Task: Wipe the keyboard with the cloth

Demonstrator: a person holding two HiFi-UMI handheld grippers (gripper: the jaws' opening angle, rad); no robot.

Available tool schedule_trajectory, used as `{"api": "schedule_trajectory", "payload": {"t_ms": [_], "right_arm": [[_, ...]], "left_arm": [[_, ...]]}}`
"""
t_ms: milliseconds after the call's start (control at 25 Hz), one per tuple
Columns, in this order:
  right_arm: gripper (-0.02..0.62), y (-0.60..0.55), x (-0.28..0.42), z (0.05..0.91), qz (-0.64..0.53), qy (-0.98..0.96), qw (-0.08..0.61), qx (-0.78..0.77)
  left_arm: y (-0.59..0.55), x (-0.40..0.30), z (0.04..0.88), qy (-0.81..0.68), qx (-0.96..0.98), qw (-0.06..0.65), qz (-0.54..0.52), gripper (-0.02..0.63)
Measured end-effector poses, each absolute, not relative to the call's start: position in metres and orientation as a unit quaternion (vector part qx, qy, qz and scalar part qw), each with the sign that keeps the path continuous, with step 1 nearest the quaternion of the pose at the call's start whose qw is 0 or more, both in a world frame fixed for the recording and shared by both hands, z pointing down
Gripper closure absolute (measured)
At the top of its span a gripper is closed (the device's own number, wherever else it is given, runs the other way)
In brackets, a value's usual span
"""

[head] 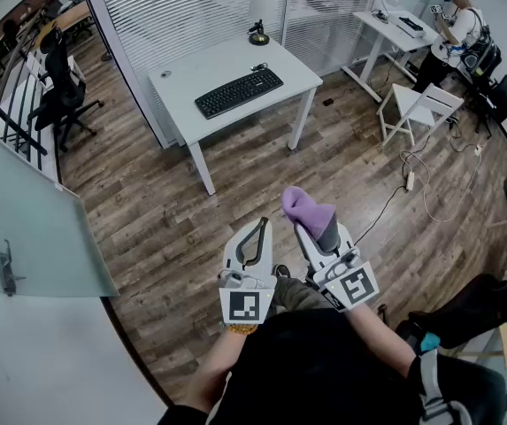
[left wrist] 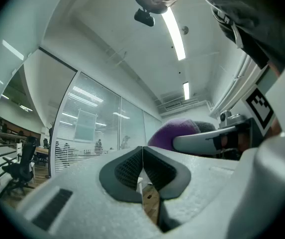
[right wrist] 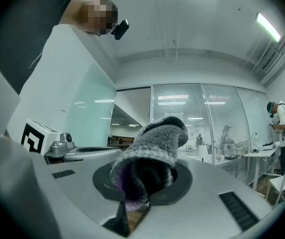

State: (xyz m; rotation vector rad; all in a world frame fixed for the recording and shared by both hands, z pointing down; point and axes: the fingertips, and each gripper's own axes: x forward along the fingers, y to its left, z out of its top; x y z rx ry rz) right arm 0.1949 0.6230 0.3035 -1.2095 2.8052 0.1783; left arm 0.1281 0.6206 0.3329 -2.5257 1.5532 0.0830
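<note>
A black keyboard (head: 238,92) lies on a white table (head: 191,73) far ahead across the wood floor. My right gripper (head: 313,222) is shut on a purple-and-grey cloth (head: 304,207), which bulges up out of the jaws; in the right gripper view the cloth (right wrist: 149,156) fills the space between the pads. My left gripper (head: 257,234) hangs beside it, shut and empty, its dark pads (left wrist: 127,169) pressed together. Both grippers are held close to my body, well short of the table. The cloth (left wrist: 178,132) also shows at the right in the left gripper view.
A black lamp base (head: 258,37) stands at the table's far edge. A glass partition (head: 32,228) curves along the left. Another person (head: 455,32) stands at a second desk (head: 401,30) at the back right, near a white chair (head: 418,109). A cable and power strip (head: 409,180) lie on the floor.
</note>
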Motion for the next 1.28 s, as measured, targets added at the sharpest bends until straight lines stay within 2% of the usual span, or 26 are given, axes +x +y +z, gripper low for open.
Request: {"api": "schedule_trajectory", "payload": {"t_ms": [360,840,1280], "right_arm": [[0.532,0.568,0.206,0.324,0.011,0.927,0.048,-0.372],[0.531,0.405,0.213,0.327,-0.011,0.93,0.081,-0.357],[0.531,0.279,0.217,0.347,-0.026,0.944,0.064,-0.323]], "left_arm": [[0.567,0.131,0.345,0.523,-0.85,0.066,0.016,0.586],[0.413,0.134,0.34,0.533,-0.841,0.087,-0.027,0.586],[0.293,0.141,0.357,0.558,-0.826,0.065,-0.041,0.586]]}}
